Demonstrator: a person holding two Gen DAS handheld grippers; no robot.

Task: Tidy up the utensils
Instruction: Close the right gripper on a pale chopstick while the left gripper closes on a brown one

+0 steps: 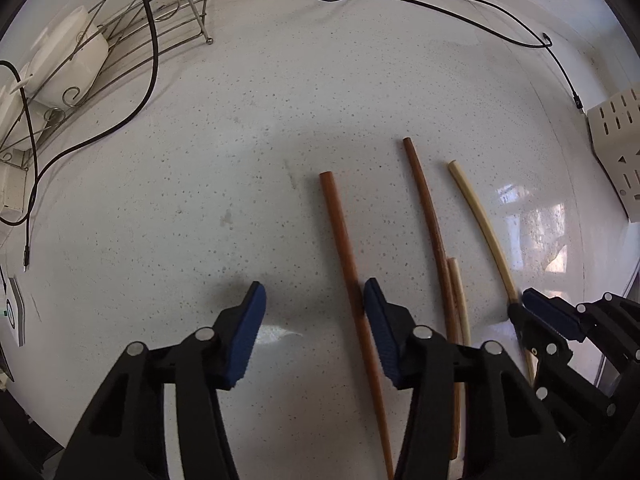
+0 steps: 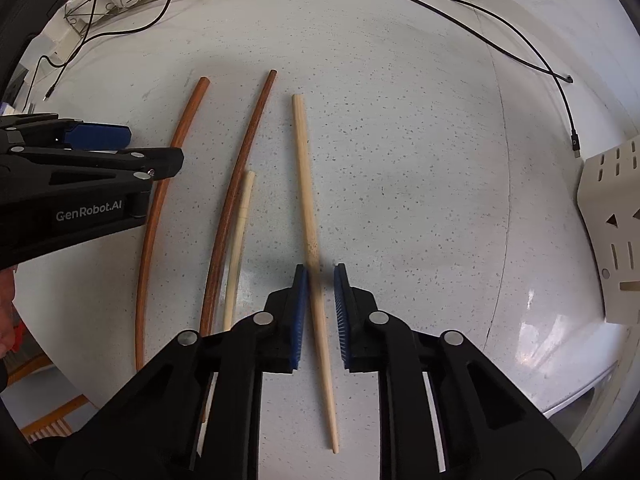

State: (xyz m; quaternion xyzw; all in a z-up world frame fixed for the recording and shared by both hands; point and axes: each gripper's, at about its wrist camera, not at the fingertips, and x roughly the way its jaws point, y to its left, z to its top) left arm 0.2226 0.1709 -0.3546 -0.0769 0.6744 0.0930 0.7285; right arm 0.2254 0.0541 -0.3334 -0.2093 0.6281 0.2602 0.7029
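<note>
At the far left of the white speckled counter [image 1: 240, 140] stood a wire dish rack [image 1: 132, 40] with a white bowl [image 1: 72, 60] leaning in it, and thin black cables [image 1: 152, 60] trailed across the counter from there toward the back edge.

The left gripper [image 1: 314, 320] hung low over the counter with its jaws wide apart and nothing between the blue pads [image 1: 248, 332]. In the left wrist view the leftmost brown chopstick [image 1: 346, 256] ran close along the inner face of its right finger; whether the two touched could not be told.

Four chopsticks lay roughly parallel, pointing away from the cameras. After that first brown one came a second brown chopstick [image 1: 426, 208], then a short-looking pale chopstick [image 2: 240, 240] lying just beside it and set further back toward the grippers, and last a long pale chopstick [image 2: 306, 184] a little apart on the right.

The right gripper [image 2: 320, 308] straddled that long pale chopstick, its jaws only narrowly parted, a pad on either side and a thin gap visible at each; it had not clamped the stick. The chopstick's tapered tip reached back between the gripper's arms.

At the far right edge stood a cream slotted plastic holder [image 2: 612, 220], well apart from the chopsticks.
</note>
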